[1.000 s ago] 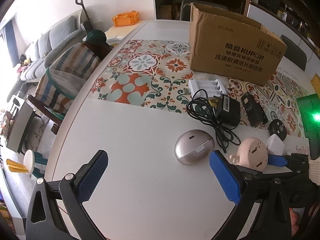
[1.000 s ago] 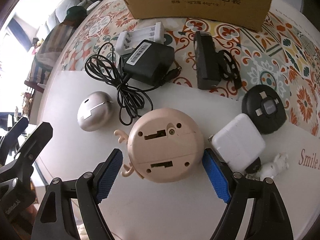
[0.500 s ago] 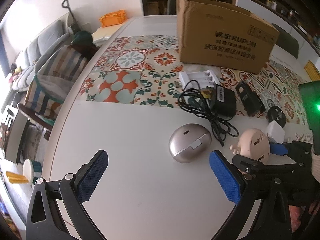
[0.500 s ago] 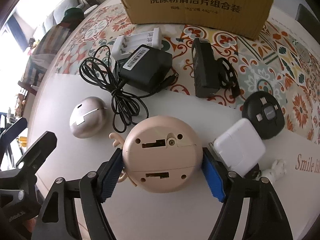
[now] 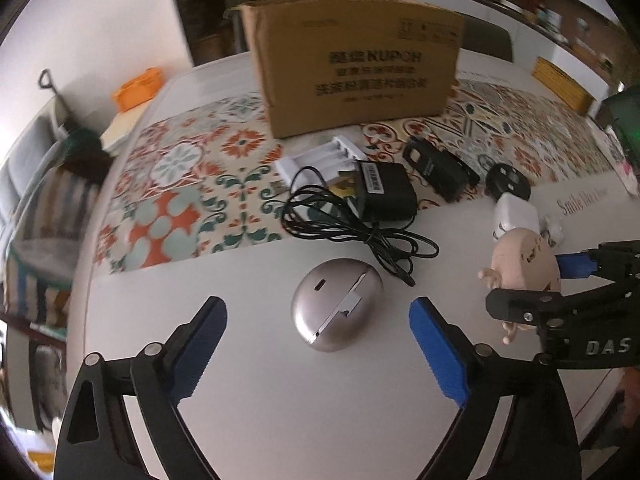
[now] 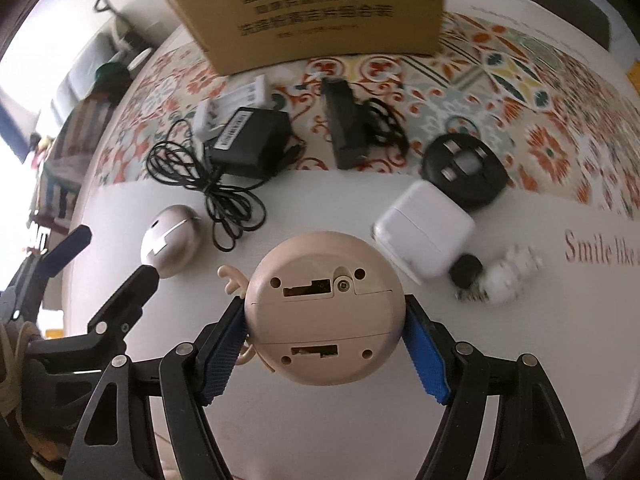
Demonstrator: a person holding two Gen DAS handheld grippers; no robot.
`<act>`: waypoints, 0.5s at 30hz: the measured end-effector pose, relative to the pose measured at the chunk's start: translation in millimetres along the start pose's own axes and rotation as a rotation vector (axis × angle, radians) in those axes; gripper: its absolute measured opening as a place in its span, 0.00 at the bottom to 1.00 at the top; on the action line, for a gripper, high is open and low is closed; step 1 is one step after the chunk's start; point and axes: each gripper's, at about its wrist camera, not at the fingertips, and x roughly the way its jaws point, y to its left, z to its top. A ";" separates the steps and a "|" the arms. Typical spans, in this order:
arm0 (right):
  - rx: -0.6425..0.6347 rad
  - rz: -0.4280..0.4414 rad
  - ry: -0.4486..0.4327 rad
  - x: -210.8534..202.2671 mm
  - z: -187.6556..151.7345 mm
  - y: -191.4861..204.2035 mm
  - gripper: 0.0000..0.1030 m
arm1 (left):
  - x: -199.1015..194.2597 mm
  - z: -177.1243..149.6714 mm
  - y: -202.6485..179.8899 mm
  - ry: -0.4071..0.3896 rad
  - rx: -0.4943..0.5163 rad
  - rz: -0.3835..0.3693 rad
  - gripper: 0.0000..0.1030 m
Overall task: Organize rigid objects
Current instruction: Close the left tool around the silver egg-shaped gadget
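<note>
Pinching a round pink toy [image 6: 324,320] between its blue pads, the right tool [image 6: 326,344] has the thing's flat underside (screw and slots showing) turned toward the camera, and both pads press on its sides. The toy is up off the white worktop [image 6: 360,432], near the front edge.

The left tool [image 5: 318,354] is spread, and its jaws have just been closing a little; a silver egg-shaped case [image 5: 337,305] lies on the worktop just beyond the fingertips, in line with the gap, and neither pad touches it.

Behind the case lie a black adapter [image 5: 386,192] with a tangled cord [image 5: 360,228], a white battery charger [image 5: 320,159] and a black holder [image 5: 438,167], all on a patterned mat [image 5: 176,184]. A white plug cube [image 6: 424,228] sits just beside a black round reel [image 6: 464,170]. A cardboard box [image 5: 356,64] stands at the back on the mat.
</note>
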 end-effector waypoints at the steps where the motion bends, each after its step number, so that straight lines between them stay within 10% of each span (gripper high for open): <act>1: 0.017 -0.003 0.003 0.5 -1.9 -2.2 0.72 | 4.9 0.9 0.2 0.006 0.018 -0.011 0.86; 15: 0.147 -0.041 -0.002 9.9 -16.9 -5.6 0.72 | 35.3 4.9 -3.1 0.028 0.088 -0.114 0.57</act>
